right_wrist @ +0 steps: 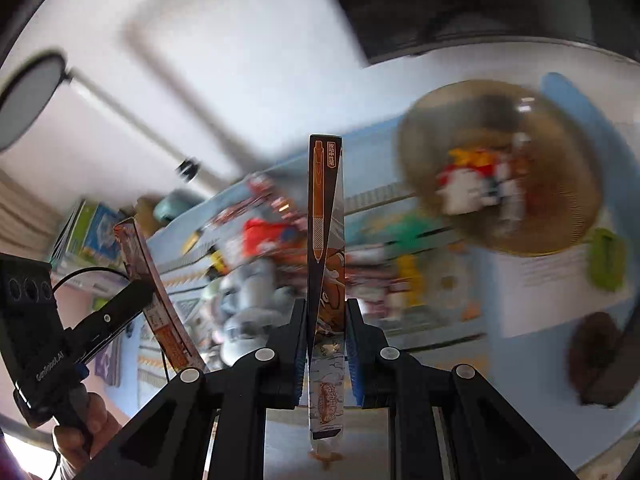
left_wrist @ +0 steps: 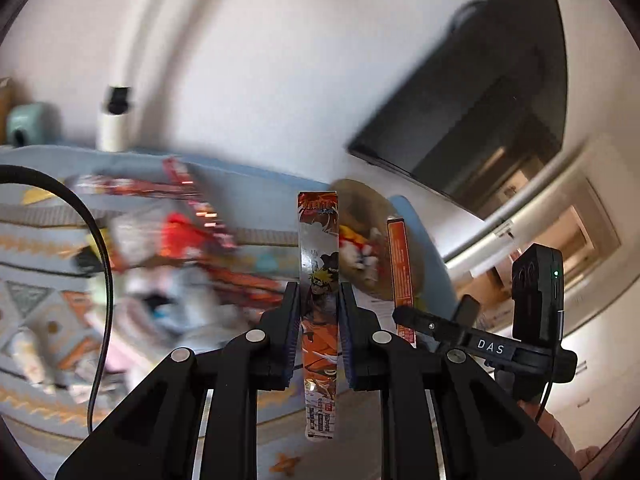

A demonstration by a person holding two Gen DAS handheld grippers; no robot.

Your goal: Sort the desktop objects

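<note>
The woven basket [left_wrist: 362, 236] serves as landmark: it is round, brown, and holds small red, white and yellow toys.

In the left wrist view, far to the left of the basket, a white cylinder with a black top [left_wrist: 115, 118] stands at the back edge of the bench [left_wrist: 44, 236], which carries a light blue patterned cloth. Between this cylinder and the basket lies a blurred heap of red and orange packs [left_wrist: 192, 220]. Just in front of the basket, the left tool [left_wrist: 319, 312] is closed on a long orange pen box [left_wrist: 319, 280] with a cartoon figure; the box stands upright between the two pads. To the right of the basket, the right tool [left_wrist: 416, 322] grips a second orange pen box [left_wrist: 401, 268], also upright. Above the basket a dark screen [left_wrist: 480, 112] hangs on the wall.

In the right wrist view, the left tool [right_wrist: 132, 300] with its box [right_wrist: 154, 300] is far left of the basket [right_wrist: 500, 168]. Nearer to the basket, the right tool [right_wrist: 327, 344] is closed on its box [right_wrist: 326, 240], which shows a printed pen. A green object [right_wrist: 606, 260] lies right of the basket, below it.
</note>
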